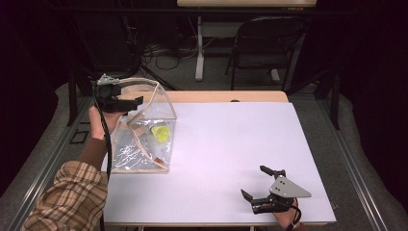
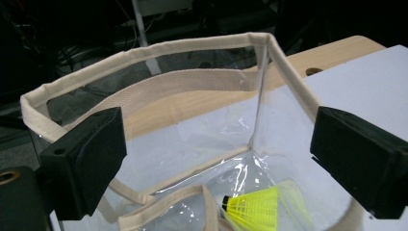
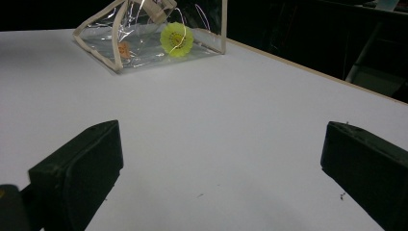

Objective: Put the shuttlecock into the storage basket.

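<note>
Hovering left gripper (image 1: 126, 103) fingers spread over clear bag (image 1: 144, 139) | right gripper (image 1: 257, 185) fingers spread | no readable writing

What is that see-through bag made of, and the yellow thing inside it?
The bag looks like clear glossy plastic film: it glints and the table shows through. Its trim seems woven cream fabric. The yellow shuttlecock looks like ribbed plastic mesh.

The left gripper (image 1: 126, 103) is raised at the far left, jaws wide apart with nothing pinched, on a plaid-sleeved forearm (image 1: 72, 197). The right gripper (image 1: 260, 182) sits low at the near right, jaws spread and empty.
</note>
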The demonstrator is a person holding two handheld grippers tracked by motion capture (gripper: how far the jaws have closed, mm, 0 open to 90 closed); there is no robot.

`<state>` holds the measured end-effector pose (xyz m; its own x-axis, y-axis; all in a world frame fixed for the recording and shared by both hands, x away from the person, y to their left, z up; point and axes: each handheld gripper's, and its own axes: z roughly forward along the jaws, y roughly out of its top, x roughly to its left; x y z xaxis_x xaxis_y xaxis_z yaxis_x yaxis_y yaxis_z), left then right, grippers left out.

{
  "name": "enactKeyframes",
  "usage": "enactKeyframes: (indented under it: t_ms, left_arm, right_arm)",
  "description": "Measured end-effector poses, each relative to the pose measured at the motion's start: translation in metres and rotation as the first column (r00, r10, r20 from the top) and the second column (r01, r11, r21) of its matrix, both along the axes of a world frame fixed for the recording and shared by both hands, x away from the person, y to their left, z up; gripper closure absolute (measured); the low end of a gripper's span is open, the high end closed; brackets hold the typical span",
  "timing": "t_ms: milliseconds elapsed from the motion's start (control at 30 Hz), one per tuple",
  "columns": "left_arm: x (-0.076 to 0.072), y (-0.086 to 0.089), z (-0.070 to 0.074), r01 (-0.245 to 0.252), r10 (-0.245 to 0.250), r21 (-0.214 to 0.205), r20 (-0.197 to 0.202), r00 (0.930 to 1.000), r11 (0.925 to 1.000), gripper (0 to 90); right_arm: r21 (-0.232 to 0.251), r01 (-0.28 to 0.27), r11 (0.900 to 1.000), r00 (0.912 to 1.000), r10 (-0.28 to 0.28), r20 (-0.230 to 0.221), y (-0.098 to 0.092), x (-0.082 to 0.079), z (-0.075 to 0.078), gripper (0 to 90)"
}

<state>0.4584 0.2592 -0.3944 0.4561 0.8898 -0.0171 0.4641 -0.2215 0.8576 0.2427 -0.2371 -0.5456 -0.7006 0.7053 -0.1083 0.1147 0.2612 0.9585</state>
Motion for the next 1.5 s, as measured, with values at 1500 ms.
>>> enactKeyframes:
  t_ms: [1500]
  left_arm:
    - [-0.119, -0.028, -0.007, 0.188, -0.189, 0.023, 0.165, 0.9680, 0.9819, 0.2]
  right_arm:
    - [-0.012, 0.012, 0.9999, 0.9999, -0.012, 0.006, 0.001, -0.005, 0.001, 0.6]
